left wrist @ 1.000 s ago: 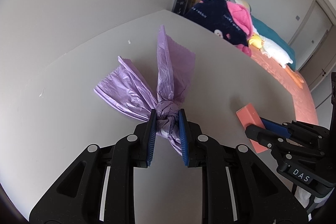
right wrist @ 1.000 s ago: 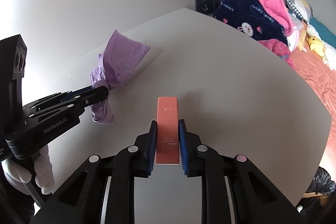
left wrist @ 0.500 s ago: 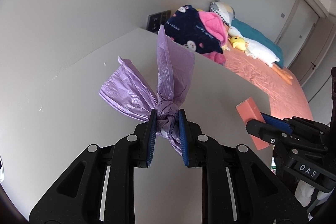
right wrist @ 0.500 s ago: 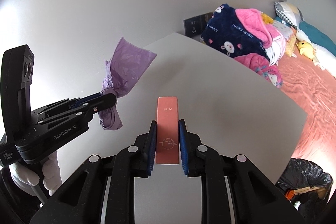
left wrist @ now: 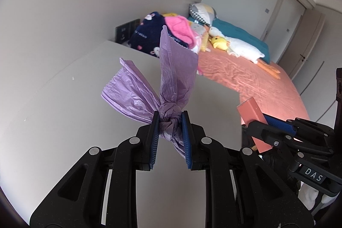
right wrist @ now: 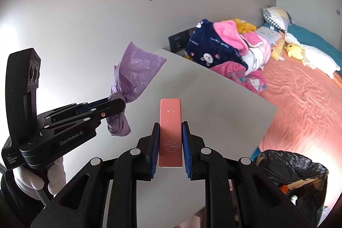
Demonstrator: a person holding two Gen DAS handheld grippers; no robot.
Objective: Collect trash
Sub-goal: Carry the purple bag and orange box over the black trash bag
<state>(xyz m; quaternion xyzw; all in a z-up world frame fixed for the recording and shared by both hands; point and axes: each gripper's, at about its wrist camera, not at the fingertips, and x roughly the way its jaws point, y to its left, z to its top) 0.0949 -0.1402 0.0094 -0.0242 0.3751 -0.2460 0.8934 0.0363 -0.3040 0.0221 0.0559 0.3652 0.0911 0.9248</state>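
- Left gripper (left wrist: pixel 170 124): jaws pinched almost together, blue pads clamped right on the knot of a crumpled, knotted lilac plastic bag (left wrist: pixel 162 87). The bag is off the white tabletop (left wrist: pixel 64 104) and in the air. Two loose flaps fan up and to the left past the knot, and a short tail hangs down between the jaws.
- From the right wrist view the same left gripper (right wrist: pixel 119 103) comes in from the left side, lilac bag (right wrist: pixel 132 69) sticking up out of its tip and a little bundle dangling below. A hand in a white glove (right wrist: pixel 38 178) grips its handle at the lower left.
- Right gripper (right wrist: pixel 170 124): jaws also nearly closed, squeezing a flat salmon-pink rectangular cardboard box (right wrist: pixel 171 131) by its two long sides. The box points away from the camera, its far end poking out well past the jaws, faint logo on top. It's held above the tabletop (right wrist: pixel 213 104), not touching it.
- In the left wrist view the right gripper (left wrist: pixel 256 123) shows up at the right edge with the pink box (left wrist: pixel 252 114) tilted up out of its tip.
- The two grippers are side by side, near each other but apart.
- A bin lined with a black plastic bag (right wrist: pixel 295 166) sits low on the right, past the tabletop's near-right edge, with some stuff already in it.
- Far right there's a bed with a salmon sheet (right wrist: pixel 299 104), piled with navy and pink blankets (right wrist: pixel 213 50) and a yellow plush (right wrist: pixel 294 49).
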